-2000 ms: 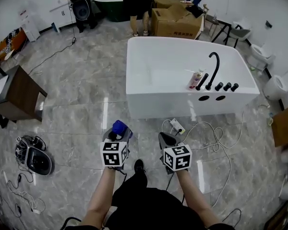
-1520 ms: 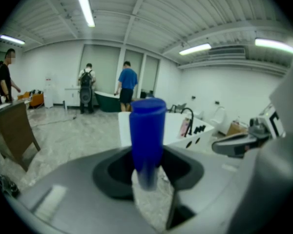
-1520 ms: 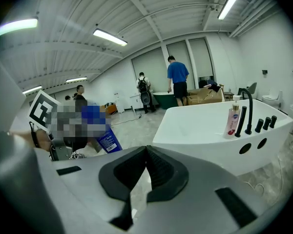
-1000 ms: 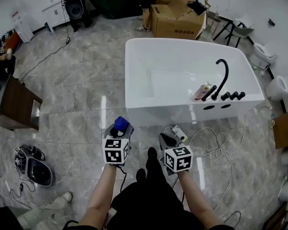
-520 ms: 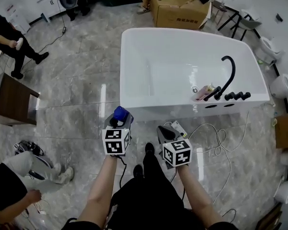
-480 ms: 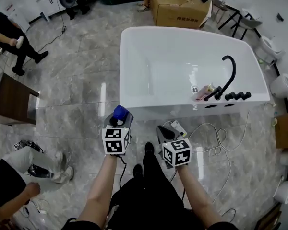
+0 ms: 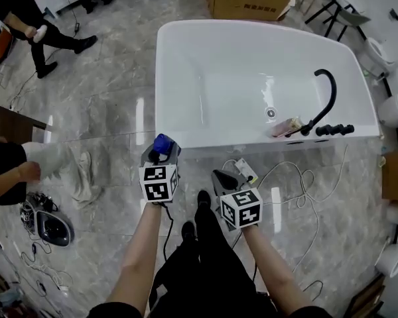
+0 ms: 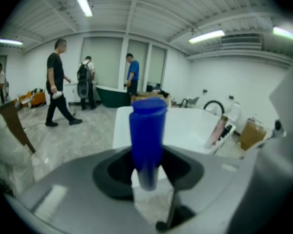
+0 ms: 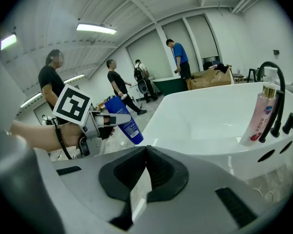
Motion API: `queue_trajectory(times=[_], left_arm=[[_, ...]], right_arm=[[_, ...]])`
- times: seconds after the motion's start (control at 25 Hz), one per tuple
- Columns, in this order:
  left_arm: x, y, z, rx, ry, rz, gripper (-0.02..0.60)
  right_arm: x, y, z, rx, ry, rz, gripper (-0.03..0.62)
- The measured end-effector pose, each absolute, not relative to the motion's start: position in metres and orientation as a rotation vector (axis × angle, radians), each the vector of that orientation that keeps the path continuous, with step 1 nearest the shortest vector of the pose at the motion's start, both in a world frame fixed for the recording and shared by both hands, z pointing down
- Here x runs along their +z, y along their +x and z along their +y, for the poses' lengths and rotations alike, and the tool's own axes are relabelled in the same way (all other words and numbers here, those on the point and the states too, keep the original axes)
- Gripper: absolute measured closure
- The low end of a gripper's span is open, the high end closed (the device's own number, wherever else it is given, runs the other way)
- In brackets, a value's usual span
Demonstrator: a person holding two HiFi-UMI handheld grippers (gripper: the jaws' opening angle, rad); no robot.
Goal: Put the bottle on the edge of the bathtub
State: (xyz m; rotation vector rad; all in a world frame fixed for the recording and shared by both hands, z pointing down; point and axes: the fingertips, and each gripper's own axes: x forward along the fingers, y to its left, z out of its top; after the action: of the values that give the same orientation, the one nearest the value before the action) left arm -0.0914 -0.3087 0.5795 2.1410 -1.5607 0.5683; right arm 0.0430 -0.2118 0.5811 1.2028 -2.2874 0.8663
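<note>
The right claw (image 9: 146, 156) is clenched on nothing. Beside it, the left claw (image 7: 158, 158) grasps the blue bottle (image 8: 147, 130) across its body, in the air just short of the bathtub (image 7: 212, 140). It looks like light, stiff plastic, likely slick, so this mid-body hold suits it. The near rim is narrow but bare. A faucet (image 7: 326, 91) and a pink bottle (image 7: 286, 126) crowd the right end.

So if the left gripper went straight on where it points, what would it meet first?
Probably the near wall of the white bathtub, reached first by the blue bottle in the left gripper; depth is unclear.
</note>
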Motion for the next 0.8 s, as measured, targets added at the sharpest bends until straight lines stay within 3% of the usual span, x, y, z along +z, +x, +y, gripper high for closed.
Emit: queue_trajectory(times=[0.8], left_arm=[[0.643,-0.069,-0.369,0.618,2.116,-1.571,0.417]], right_arm=[[0.633,0.052,-0.238,0.973,1.163,-2.216,0.591]])
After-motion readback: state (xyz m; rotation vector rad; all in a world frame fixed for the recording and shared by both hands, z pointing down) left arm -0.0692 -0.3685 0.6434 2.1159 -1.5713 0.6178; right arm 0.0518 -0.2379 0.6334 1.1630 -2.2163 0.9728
